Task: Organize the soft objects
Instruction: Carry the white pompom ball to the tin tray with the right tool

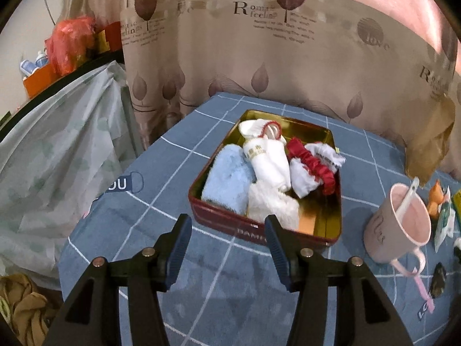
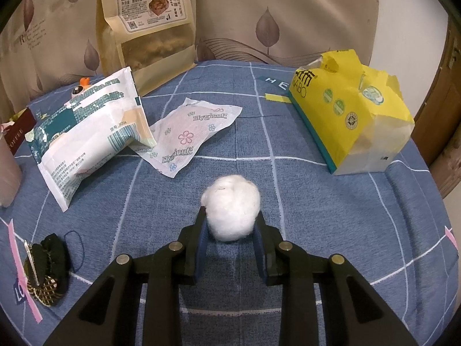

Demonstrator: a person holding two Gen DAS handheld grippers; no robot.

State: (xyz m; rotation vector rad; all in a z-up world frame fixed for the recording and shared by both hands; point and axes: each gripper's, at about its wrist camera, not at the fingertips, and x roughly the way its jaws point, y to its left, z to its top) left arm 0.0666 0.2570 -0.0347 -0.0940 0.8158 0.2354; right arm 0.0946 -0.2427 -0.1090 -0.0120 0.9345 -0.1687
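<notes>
Left gripper point(image 1: 227, 225) stands released, its blue-padded jaws wide apart with nothing between them, poised over the blue checked tablecloth point(image 1: 149, 201) just short of the red tin box point(image 1: 219, 219); the box, gold inside, holds a blue fluffy cloth point(image 1: 227, 173), a white fluffy cloth point(image 1: 270, 201), a rolled white cloth point(image 1: 268, 155) with a printed label, white socks point(image 1: 305, 170) and a red scrunchie point(image 1: 314, 161), all bunched together in the far and left part of the box; the near right corner shows bare gold floor. A pink mug point(image 1: 397, 225) with a spoon in it stands to the right of the box, apart from it.

Right gripper point(image 2: 230, 219) is clenched on a white cotton ball point(image 2: 232, 206), one pad pressing each side of it, above the same cloth; beyond lie a white and green packet point(image 2: 86, 138), a flowered Hygiene sachet point(image 2: 190, 135) partly under that packet, a yellow tissue pack point(image 2: 351, 109) at right, and a brown snack bag point(image 2: 147, 26) upright against the curtain point(image 2: 288, 14); a dark scrunchie point(image 2: 46, 271) lies at near left.
</notes>
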